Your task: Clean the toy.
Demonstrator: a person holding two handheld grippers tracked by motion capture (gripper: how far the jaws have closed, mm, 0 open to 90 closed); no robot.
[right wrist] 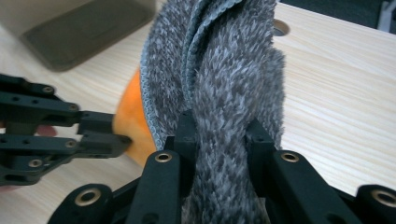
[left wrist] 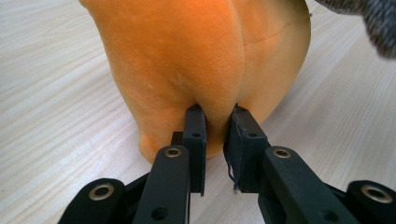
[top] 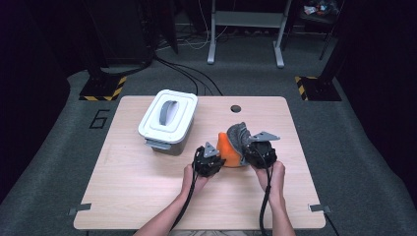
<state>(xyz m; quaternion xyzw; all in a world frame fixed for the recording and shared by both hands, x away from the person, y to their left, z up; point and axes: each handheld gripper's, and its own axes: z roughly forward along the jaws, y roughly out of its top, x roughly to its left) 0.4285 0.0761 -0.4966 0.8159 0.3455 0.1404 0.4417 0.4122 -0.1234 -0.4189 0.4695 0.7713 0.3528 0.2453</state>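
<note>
A soft orange cloth point(top: 226, 147) stands bunched up on the wooden table point(top: 147, 191), with a fuzzy grey cloth point(top: 239, 133) draped against its right side. My left gripper point(top: 219, 158) comes in from the left and is shut on a fold of the orange cloth point(left wrist: 196, 56), pinched between its jaws point(left wrist: 217, 126). My right gripper point(top: 249, 149) is shut on the grey cloth point(right wrist: 229, 70), which bulges between and over its jaws point(right wrist: 223, 133). In the right gripper view the left gripper point(right wrist: 119, 131) touches the orange cloth point(right wrist: 128, 116).
A white lidded bin point(top: 168, 118) with a grey handle stands at the table's back left. A round cable hole point(top: 236, 108) sits near the far edge. Bare wood lies in front of and beside the hands.
</note>
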